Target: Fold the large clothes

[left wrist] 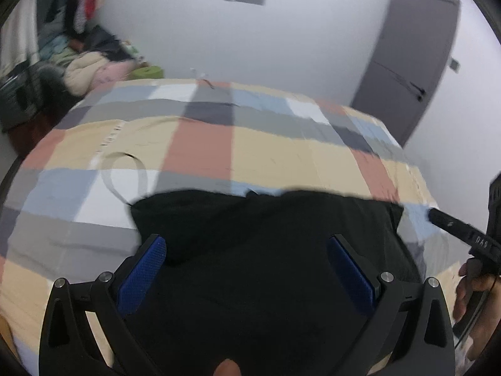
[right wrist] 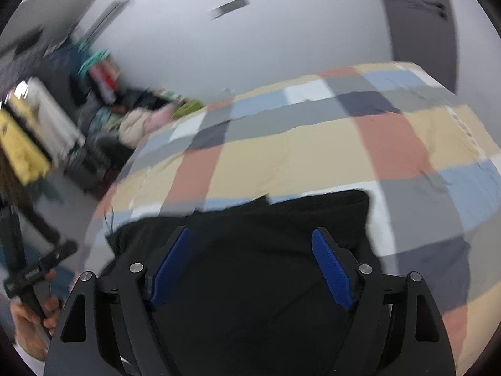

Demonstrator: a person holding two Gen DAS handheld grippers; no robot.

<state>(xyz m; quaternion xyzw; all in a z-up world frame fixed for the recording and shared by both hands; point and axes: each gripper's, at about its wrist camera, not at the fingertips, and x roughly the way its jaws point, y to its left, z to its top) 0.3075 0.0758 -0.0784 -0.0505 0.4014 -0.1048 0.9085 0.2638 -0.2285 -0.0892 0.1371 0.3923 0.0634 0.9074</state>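
Left gripper (left wrist: 247, 244) and right gripper (right wrist: 250, 238) both spread wide, ribbed blue pads (left wrist: 144, 269) clamping nothing, poised above the black garment (left wrist: 266, 250). Lying folded into a soft rectangle at the bed's near side, far edge straight, corners rounded. Beyond it, broad smooth checked bedspread (left wrist: 266, 147) stretching to the white wall (left wrist: 297, 37); piled clothes (left wrist: 90, 69) off left.

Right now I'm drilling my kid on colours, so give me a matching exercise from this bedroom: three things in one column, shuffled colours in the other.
Things:
1. folded garment
2. door
3. pads of the right tool

Colours:
a. grey
b. blue
c. black

Pairs: 1-c, 2-a, 3-b
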